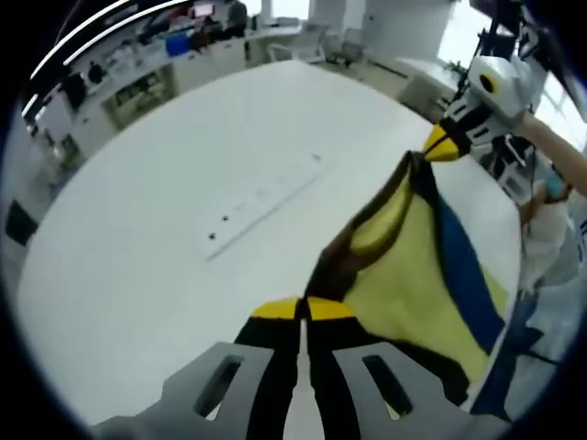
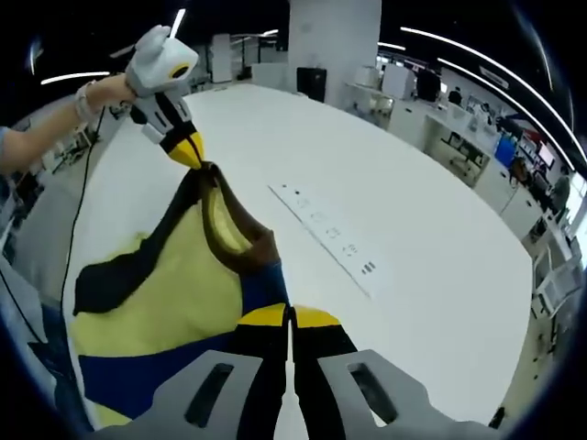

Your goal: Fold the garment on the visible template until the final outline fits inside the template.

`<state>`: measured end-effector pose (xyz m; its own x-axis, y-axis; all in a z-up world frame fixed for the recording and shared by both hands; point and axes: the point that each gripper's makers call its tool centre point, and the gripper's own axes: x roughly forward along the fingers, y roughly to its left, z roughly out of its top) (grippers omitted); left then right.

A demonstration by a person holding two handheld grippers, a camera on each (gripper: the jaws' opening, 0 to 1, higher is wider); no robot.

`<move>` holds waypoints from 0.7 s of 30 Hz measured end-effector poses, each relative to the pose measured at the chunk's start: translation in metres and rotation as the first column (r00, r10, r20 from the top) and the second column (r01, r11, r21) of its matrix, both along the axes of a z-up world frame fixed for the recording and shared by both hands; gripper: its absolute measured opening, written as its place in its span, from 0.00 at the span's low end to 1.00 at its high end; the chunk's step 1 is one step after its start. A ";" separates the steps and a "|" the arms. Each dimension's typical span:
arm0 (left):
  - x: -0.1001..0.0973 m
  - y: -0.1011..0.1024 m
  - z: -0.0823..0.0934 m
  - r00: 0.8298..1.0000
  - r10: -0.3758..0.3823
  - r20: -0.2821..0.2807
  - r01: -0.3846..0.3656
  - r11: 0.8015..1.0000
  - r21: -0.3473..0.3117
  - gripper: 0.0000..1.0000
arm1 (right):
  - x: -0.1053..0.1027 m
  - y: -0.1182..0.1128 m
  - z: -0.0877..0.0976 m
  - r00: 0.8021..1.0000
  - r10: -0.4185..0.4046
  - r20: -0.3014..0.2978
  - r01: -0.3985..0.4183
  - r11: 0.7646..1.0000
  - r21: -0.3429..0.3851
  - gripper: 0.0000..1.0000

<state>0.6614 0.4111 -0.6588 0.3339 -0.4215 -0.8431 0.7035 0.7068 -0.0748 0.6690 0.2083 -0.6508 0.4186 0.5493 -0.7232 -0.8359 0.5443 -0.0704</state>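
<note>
While both tools, left tool & right tool, were clamped on the garment, it hung at frame centre above the counter; best keep tension even, lower flat.

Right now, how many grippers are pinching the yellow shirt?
2. The left gripper is shut on the shirt at one side of the brown collar, and the right gripper is shut on the other side. They hold it lifted over the white table.
</note>
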 end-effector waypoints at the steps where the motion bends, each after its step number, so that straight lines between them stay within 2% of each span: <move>1: 0.002 0.000 -0.004 1.000 0.002 -0.001 -0.002 1.000 0.000 0.00 | 0.001 0.001 -0.003 1.000 -0.001 0.000 0.001 1.000 -0.003 0.01; 8: 0.011 0.002 -0.028 1.000 0.010 -0.011 -0.010 1.000 -0.002 0.00 | 0.012 0.001 -0.032 1.000 -0.006 -0.007 0.006 0.999 -0.035 0.01; 10: 0.013 0.002 -0.037 0.999 0.010 -0.046 -0.010 1.000 -0.014 0.00 | 0.018 0.000 -0.040 1.000 -0.017 -0.016 0.017 0.999 -0.035 0.01; 11: 0.015 0.001 -0.040 0.999 -0.017 -0.040 0.017 1.000 -0.015 0.00 | 0.019 -0.001 -0.044 1.000 -0.019 -0.020 0.018 0.999 -0.037 0.01; 13: 0.021 0.004 -0.045 0.999 0.015 -0.037 -0.016 1.000 -0.020 0.00 | 0.021 -0.002 -0.051 1.000 -0.021 -0.020 0.020 0.999 -0.038 0.01; 18: 0.041 0.007 -0.058 0.999 0.034 -0.018 -0.034 0.999 -0.016 0.00 | 0.029 0.000 -0.063 0.999 -0.036 -0.018 0.035 0.999 -0.035 0.01; 21: 0.041 0.006 -0.063 0.999 0.036 -0.015 -0.036 0.999 -0.012 0.00 | 0.033 0.000 -0.069 0.999 -0.044 -0.019 0.043 0.998 -0.035 0.01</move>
